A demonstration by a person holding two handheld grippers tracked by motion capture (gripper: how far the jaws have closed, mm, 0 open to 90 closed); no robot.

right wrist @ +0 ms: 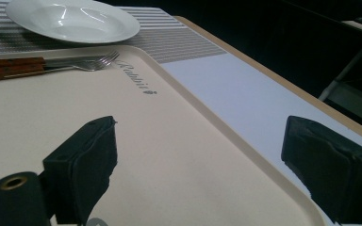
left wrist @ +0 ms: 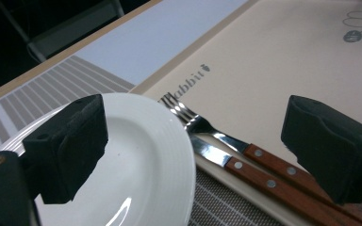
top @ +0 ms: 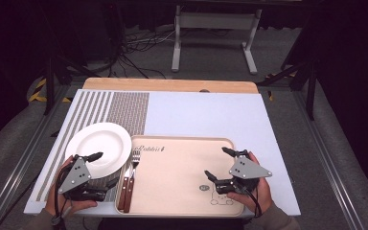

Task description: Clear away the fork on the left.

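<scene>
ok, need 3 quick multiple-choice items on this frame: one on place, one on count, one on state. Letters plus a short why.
1. Where does the white plate sit?
A. on the striped mat left of the tray
B. in the tray's middle
C. on the floor

2. How many wooden-handled utensils lie along the tray's left edge?
A. one
B. two
C. four

3. What state is the left claw in?
A. shut on the fork
B. shut on nothing
C. open, holding nothing

Answers:
1. A: the plate rests on the mat, beside the tray.
2. B: a fork and a knife lie side by side.
3. C: its jaws stand wide apart at the plate's near rim.
</scene>
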